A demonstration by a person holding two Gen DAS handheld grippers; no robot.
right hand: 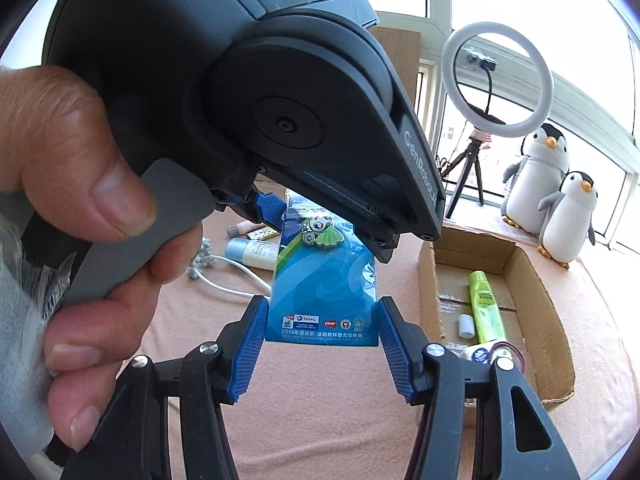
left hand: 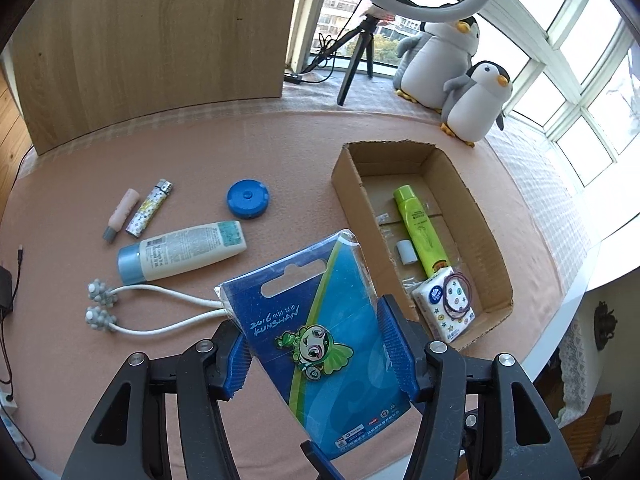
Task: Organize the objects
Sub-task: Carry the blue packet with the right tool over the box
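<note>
Left wrist view: the left claw (left hand: 316, 356) is clamped on a blue plastic-wrapped card with a green cartoon pin (left hand: 316, 332), held above the pink cloth-covered desk (left hand: 180, 152). Nearby lie a white cream tube with a blue cap (left hand: 180, 252), a round blue lid (left hand: 248, 199), a patterned lighter (left hand: 149, 209) and a white two-headed massage roller (left hand: 140, 306). The open brown cardboard box (left hand: 476, 216) holds a lime-green bottle (left hand: 420, 230) and a white tissue pack (left hand: 444, 308).

Right wrist view: a hand (right hand: 80, 216) grips the left tool's handle. The right claw (right hand: 320, 344) stands apart, its blue fingers (right hand: 248, 348) flanking the card's lower edge; contact cannot be told.
</note>
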